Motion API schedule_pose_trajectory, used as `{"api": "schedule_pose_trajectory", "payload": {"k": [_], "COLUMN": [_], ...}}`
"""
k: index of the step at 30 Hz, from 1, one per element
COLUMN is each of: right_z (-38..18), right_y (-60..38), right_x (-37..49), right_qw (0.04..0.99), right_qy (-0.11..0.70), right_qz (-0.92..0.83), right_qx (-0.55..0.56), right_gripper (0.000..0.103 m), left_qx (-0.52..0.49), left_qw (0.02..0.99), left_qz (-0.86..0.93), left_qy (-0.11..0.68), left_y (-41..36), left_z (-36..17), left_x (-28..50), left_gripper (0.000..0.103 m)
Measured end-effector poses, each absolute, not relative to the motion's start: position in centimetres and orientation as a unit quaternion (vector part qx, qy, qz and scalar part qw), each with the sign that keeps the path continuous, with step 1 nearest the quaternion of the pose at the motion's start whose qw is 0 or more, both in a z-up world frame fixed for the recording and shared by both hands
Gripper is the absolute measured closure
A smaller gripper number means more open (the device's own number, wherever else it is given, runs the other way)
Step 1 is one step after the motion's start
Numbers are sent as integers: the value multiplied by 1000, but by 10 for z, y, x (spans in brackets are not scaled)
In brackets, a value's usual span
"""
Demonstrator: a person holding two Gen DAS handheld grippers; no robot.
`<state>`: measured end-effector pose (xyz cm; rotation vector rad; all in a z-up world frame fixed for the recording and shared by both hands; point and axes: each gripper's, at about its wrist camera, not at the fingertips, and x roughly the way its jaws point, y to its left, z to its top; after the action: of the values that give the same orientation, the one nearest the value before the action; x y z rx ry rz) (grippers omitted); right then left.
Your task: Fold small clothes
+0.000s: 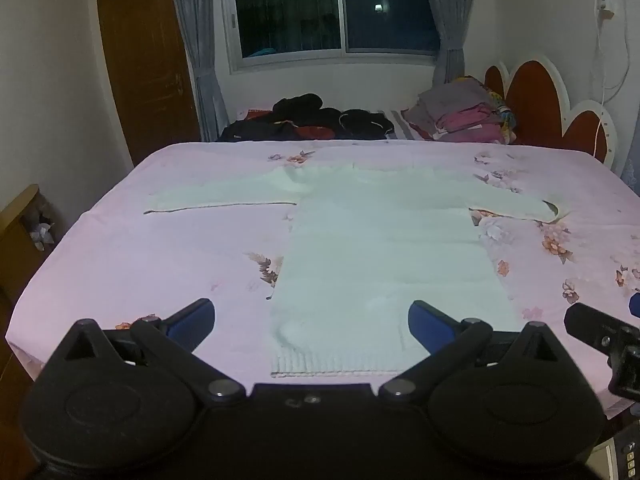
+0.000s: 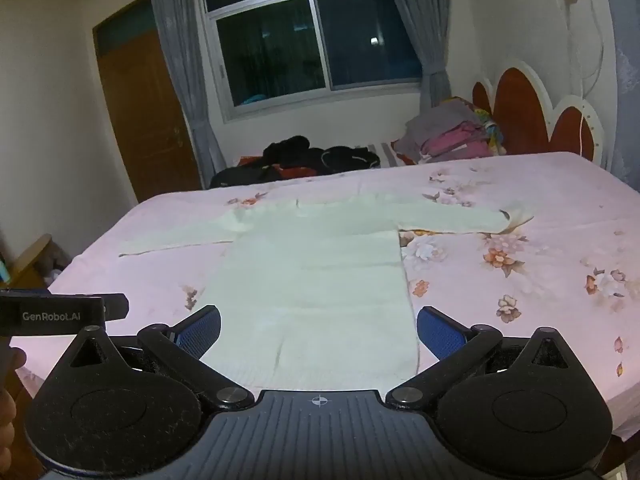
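Observation:
A small white knitted sweater (image 1: 380,248) lies flat on the pink flowered bedsheet (image 1: 160,248), both sleeves spread sideways and its ribbed hem toward me. My left gripper (image 1: 312,320) hovers open above the hem with nothing between its blue pads. In the right wrist view the same sweater (image 2: 312,280) fills the middle. My right gripper (image 2: 318,332) stands open over its lower right part, holding nothing. The right gripper's black body (image 1: 600,340) shows at the right edge of the left wrist view. The left gripper's body (image 2: 60,314) shows at the left edge of the right wrist view.
Dark clothes (image 1: 312,120) and a pile of folded coloured clothes (image 1: 464,114) lie at the bed's far end under the window (image 1: 336,8). A red and white headboard (image 1: 536,108) stands at the right. A wooden door (image 1: 144,64) is at the left. A hand (image 2: 8,400) shows at the left edge.

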<state>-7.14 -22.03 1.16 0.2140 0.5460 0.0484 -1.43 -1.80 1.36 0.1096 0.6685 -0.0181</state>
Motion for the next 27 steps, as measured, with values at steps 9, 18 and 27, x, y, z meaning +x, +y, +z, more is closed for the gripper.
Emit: {"api": "schedule_pose_trajectory", "payload": {"k": [9,18,27], "right_z": [22,19,22], "right_y": [-228,-236,-237], "right_x": [-81,-71,-72], "right_qw": [956,955,955], "right_qy": [273,276,277], "right_qz": [21,18,15], "right_qx": [105,104,101], "right_gripper": [0,0,0], "left_qx": [57,58,53], "left_qw": [940,937,935], "left_qz": [-5,-1,-3], "left_qy": [335,344,350], "left_y": [-27,-33,-29], "left_z": [12,6,2], "left_x": [-13,-12,-12], "left_gripper": [0,0,0]}}
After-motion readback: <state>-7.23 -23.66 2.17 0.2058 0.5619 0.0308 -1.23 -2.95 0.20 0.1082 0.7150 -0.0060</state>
